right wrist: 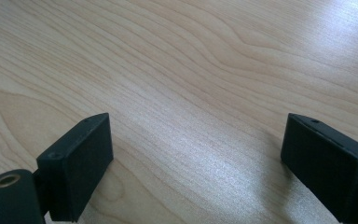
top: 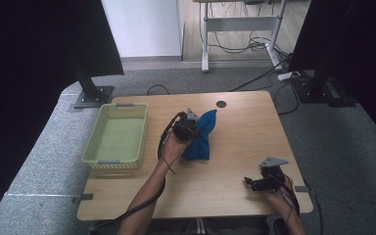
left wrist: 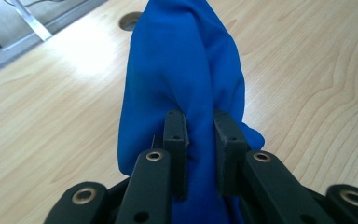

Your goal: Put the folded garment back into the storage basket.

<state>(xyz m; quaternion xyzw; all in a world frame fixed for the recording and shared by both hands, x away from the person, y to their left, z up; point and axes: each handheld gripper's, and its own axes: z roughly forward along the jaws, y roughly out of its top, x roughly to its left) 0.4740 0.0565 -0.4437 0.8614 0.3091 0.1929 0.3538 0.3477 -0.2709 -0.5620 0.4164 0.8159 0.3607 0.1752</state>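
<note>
1. Green basket point(top: 117, 138): left of the left gripper point(top: 190, 121).
2. Left gripper's fingers point(left wrist: 175, 135): nearly shut, pinching a fold of blue cloth point(left wrist: 182, 70), which hangs over the worktop point(top: 235, 147); the thin fold could slip free.
3. Right gripper point(top: 254, 182): fingers point(right wrist: 77, 163) wide apart, holding nothing.

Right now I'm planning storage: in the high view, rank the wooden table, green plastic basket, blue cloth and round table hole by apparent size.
1. wooden table
2. green plastic basket
3. blue cloth
4. round table hole
</note>
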